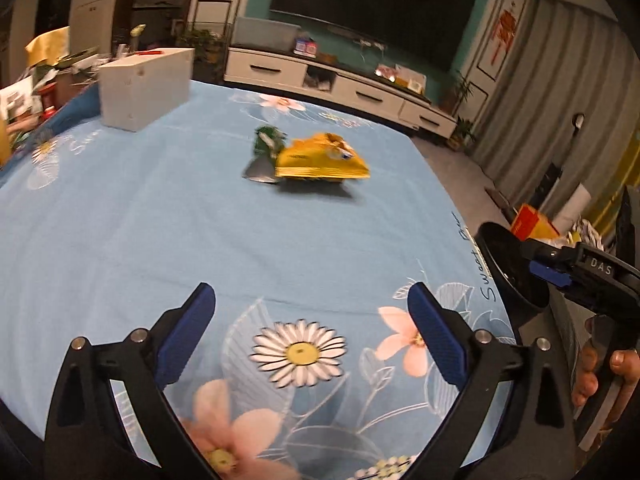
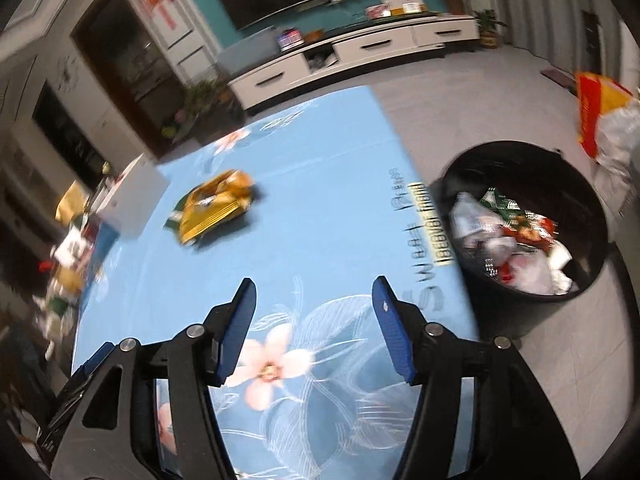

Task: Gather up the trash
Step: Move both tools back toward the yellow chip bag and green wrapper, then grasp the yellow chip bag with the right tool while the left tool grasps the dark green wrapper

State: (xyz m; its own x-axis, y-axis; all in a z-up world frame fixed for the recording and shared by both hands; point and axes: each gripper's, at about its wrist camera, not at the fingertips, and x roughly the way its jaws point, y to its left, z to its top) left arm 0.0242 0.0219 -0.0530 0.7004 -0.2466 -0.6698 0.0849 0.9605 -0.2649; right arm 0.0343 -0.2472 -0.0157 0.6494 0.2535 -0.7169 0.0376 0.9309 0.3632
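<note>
A crumpled yellow snack bag [image 1: 320, 158] lies on the blue flowered tablecloth [image 1: 160, 220], with a green and silver wrapper [image 1: 265, 152] tucked against its left side. My left gripper [image 1: 310, 300] hovers over the near part of the cloth, open and empty, well short of the bags. In the right wrist view the yellow bag [image 2: 214, 206] lies far ahead on the left. My right gripper [image 2: 314, 294] is open with nothing between its fingers. A black trash bin [image 2: 528, 224] stands on the floor right of the table, holding several wrappers.
A white box [image 1: 144, 86] stands at the table's far left, with clutter beyond it. A red and yellow bag [image 2: 596, 112] lies on the floor past the bin. A hand [image 1: 600, 372] holds the other gripper at the right edge. A white TV cabinet [image 1: 340, 88] lines the far wall.
</note>
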